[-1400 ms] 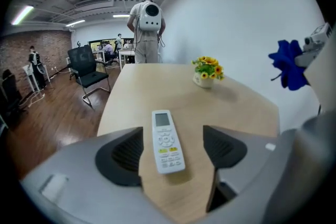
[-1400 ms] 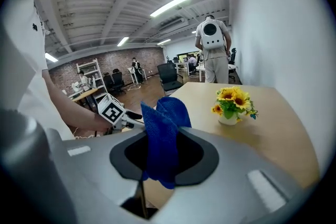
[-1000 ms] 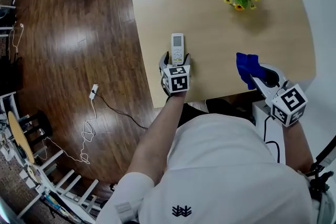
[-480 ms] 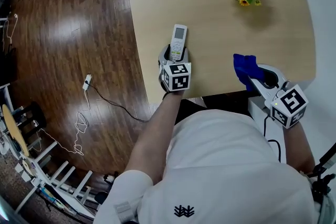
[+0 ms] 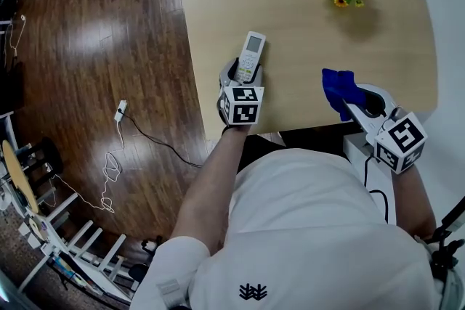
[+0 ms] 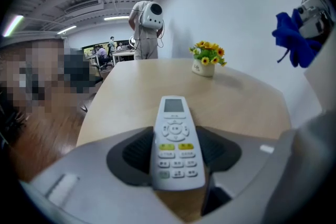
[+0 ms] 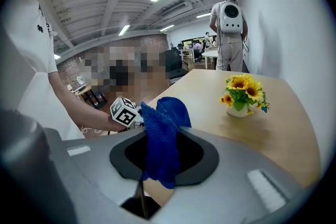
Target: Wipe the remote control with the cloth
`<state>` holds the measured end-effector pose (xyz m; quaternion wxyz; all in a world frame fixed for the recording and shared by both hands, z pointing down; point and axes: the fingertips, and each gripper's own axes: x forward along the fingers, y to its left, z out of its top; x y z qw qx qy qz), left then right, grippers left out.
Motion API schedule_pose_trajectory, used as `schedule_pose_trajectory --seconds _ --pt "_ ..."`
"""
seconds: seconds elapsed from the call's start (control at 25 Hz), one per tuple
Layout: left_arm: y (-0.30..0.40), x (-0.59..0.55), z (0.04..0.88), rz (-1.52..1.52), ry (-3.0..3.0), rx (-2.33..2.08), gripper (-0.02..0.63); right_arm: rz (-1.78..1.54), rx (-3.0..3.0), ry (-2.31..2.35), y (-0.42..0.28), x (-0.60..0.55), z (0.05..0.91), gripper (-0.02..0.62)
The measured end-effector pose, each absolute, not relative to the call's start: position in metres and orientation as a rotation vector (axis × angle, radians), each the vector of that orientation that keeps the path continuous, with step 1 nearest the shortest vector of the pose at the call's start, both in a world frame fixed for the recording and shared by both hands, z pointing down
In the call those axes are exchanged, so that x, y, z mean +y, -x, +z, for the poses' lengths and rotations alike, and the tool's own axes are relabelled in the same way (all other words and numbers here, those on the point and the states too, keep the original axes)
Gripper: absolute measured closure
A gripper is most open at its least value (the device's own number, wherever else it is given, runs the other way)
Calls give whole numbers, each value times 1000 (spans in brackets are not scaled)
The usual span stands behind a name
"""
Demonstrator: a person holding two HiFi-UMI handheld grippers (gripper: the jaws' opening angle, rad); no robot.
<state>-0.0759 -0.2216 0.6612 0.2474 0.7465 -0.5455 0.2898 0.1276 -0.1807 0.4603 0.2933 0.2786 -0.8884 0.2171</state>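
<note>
Since a moment ago, the remote control (image 5: pixel 249 54) has tipped a bit to the right. My left claw (image 5: pixel 245 72) is closing on its lower end, pads at both sides, at the near edge of the surface (image 5: pixel 290 3). No wiping yet; all of it is left. It is white, with a small screen and 2 yellow buttons. My right claw (image 5: pixel 350 102) squeezes the blue cloth (image 5: pixel 338 87), well apart.

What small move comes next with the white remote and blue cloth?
Probably swing the right gripper, pinching the blue fluffy cloth, over to the white plastic remote control. The left gripper has the remote between its closing jaws, but the cloth sits apart from it.
</note>
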Motion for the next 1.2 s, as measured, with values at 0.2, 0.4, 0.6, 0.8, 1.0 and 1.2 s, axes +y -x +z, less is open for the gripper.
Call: schedule_pose_trajectory --seconds 0.2,0.4,0.6,0.8,1.0,1.2 --pt "69 -227 631 756 -2148 -1464 334 549 -2395 -763 -122 -186 453 511" --pt "55 -224 574 700 -2307 -1404 334 488 -2452 -800 -109 -194 428 511" --pt "42 -213 511 662 -2462 -1307 334 406 -2531 -824 -91 -198 394 511" --pt "23 -197 449 661 -2641 -1150 334 298 -2615 -807 -68 -197 352 511" --pt "14 -175 410 669 -2773 -1006 334 166 -2699 -747 -38 -186 310 511" --pt "11 -175 395 661 -2813 -924 334 66 -2757 -630 5 -176 288 511"
